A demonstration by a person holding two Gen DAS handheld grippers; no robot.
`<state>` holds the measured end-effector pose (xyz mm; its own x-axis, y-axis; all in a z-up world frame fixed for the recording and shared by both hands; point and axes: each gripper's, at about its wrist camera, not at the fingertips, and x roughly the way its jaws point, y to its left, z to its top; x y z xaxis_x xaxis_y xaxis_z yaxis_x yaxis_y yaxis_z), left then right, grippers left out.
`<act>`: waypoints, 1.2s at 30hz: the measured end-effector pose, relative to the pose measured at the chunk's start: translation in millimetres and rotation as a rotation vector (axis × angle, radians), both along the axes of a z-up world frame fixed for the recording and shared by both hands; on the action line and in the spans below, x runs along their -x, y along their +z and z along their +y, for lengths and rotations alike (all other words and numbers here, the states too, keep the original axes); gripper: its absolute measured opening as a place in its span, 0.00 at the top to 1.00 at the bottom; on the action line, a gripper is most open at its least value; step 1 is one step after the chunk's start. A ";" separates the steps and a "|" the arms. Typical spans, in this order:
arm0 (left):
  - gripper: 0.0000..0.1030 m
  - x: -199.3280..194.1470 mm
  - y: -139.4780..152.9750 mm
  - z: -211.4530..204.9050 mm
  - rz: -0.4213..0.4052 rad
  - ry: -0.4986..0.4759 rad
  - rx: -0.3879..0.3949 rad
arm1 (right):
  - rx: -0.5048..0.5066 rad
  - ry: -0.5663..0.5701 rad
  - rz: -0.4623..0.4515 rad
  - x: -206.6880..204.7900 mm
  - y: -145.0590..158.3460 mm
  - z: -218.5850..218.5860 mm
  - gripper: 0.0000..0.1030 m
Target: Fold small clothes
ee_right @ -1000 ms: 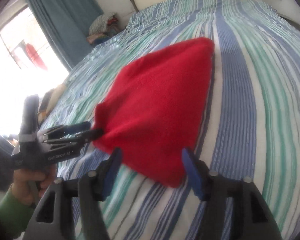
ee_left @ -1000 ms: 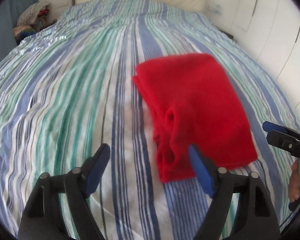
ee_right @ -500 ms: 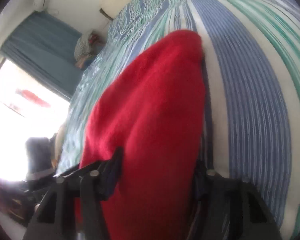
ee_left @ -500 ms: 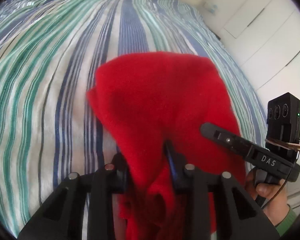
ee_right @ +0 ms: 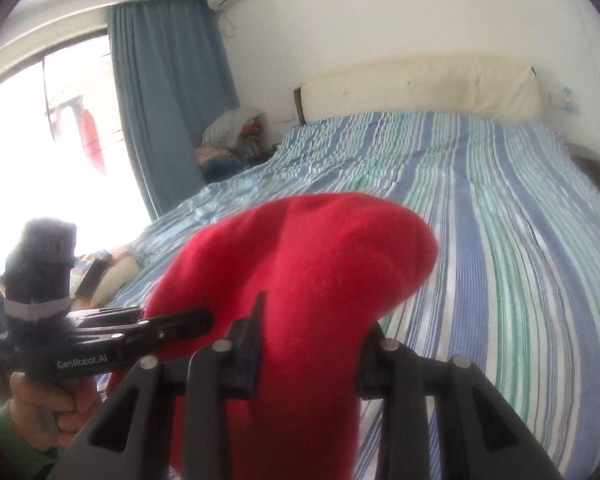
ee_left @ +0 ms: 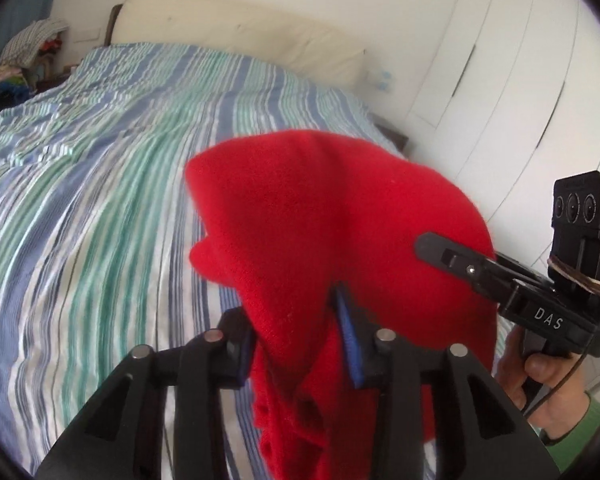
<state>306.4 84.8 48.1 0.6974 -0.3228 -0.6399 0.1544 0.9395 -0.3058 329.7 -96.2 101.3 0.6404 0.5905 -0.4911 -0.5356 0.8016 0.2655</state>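
Both pairs of jaws were clamped on a red fleece garment (ee_left: 324, 216), which hung in the air between them above the near edge of the striped bed (ee_left: 100, 184) and not on it. The left gripper (ee_left: 296, 332) had a bunched fold of the cloth between its blue pads, its jaws having just eased a little wider yet with the fabric caught in them; the right gripper (ee_right: 312, 344) had just been drawing its jaws closer together around a thicker hump of the same cloth. Seen from the left wrist, the right gripper's black finger lay across the red fabric from the right side, a hand (ee_left: 548, 384) in a green sleeve wrapped round its handle. From the right wrist, the left gripper (ee_right: 172, 326) reached in from the left in the same way. The two-point hold appeared meant to raise the garment clear of the bedspread so it could be shaken out or turned before being laid flat for a fold; no fold was yet visible. Beyond the garment the bedspread ran bare to a cream headboard (ee_right: 420, 88) at the far edge, with white wardrobe doors (ee_left: 500, 80) along one side, a blue curtain (ee_right: 168, 100) by the window on the other, and a heap of clothes (ee_right: 232, 136) past the far corner.
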 end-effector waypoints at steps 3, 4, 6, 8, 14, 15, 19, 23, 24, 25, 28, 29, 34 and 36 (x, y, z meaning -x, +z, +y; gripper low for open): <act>0.24 12.4 -52.1 8.6 0.113 0.097 -0.109 | 0.065 -0.035 0.124 -15.9 -29.9 -8.2 0.36; 0.23 21.6 -67.3 11.8 0.137 0.113 -0.137 | 0.119 -0.070 0.146 -15.6 -44.1 -12.4 0.24; 0.22 52.5 -87.9 13.1 0.156 0.143 -0.191 | 0.199 -0.112 0.181 -3.5 -72.1 -30.1 0.23; 0.17 85.3 -93.6 5.3 0.136 0.166 -0.277 | 0.251 -0.122 0.231 16.4 -98.0 -48.3 0.22; 0.01 160.4 -75.2 -33.3 0.014 0.221 -0.444 | 0.281 -0.192 0.297 102.2 -131.7 -92.9 0.12; 0.01 168.0 -71.6 -38.4 0.017 0.227 -0.438 | 0.266 -0.211 0.298 116.3 -129.2 -97.6 0.08; 0.01 190.5 -60.6 -54.5 0.032 0.308 -0.469 | 0.248 -0.279 0.278 161.4 -111.5 -104.1 0.01; 0.01 209.5 -54.4 -64.6 0.064 0.290 -0.459 | 0.274 -0.300 0.265 194.2 -98.7 -97.2 0.01; 0.01 214.0 -52.6 -67.0 0.076 0.285 -0.463 | 0.285 -0.300 0.254 202.0 -95.7 -94.2 0.01; 0.01 219.9 -50.9 -69.5 0.085 0.282 -0.466 | 0.295 -0.297 0.242 209.3 -92.7 -89.9 0.01; 0.01 235.8 -46.2 -74.2 0.094 0.283 -0.468 | 0.324 -0.278 0.208 231.2 -84.1 -78.6 0.01; 0.01 239.4 -45.2 -74.5 0.093 0.284 -0.466 | 0.328 -0.273 0.198 237.6 -81.5 -76.3 0.01; 0.01 254.0 -37.6 -76.4 0.082 0.300 -0.474 | 0.343 -0.250 0.187 258.6 -65.6 -64.6 0.01; 0.01 256.9 -34.7 -75.4 0.078 0.302 -0.470 | 0.352 -0.246 0.187 263.5 -60.8 -61.8 0.01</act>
<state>49.5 9.4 13.4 0.6596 0.2154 -0.7200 -0.1484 0.9765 0.1562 66.2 -158.0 40.5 0.6218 0.2090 -0.7547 -0.2870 0.9575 0.0287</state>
